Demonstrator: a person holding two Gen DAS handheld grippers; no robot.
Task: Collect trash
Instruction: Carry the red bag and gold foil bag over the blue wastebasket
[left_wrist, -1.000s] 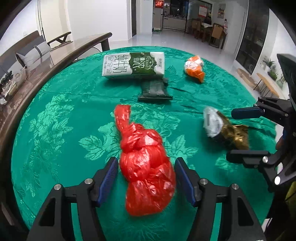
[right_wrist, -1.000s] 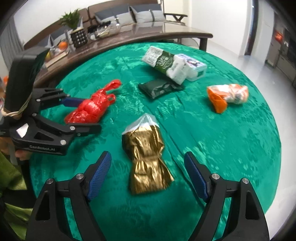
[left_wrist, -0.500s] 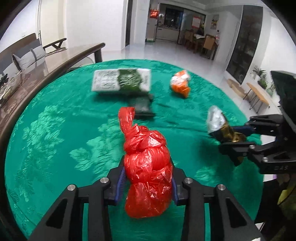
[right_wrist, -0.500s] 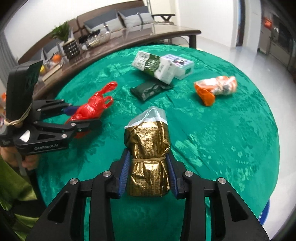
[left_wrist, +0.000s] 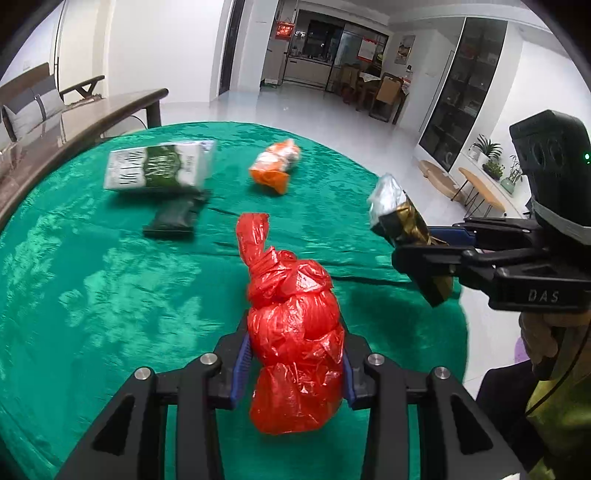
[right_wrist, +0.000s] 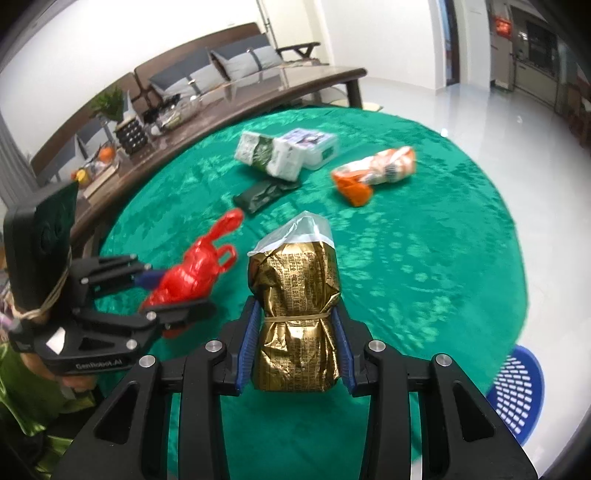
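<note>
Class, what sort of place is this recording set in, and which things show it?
Probably a home's open living and dining area: a cushioned sofa, a dining table with chairs in the far room, and potted plants.

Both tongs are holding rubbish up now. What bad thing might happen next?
1. The red bag is soft, crinkly plastic squeezed in the left tongs; it might slip out.
2. The gold packet sticks far past the right tongs, so it may tip.
3. The blue basket sits low by the green table; a drop could miss.

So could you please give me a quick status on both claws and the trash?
Left claw shut on knotted red plastic bag. Right claw shut on gold foil packet. Both lifted; nothing blocking.
</note>
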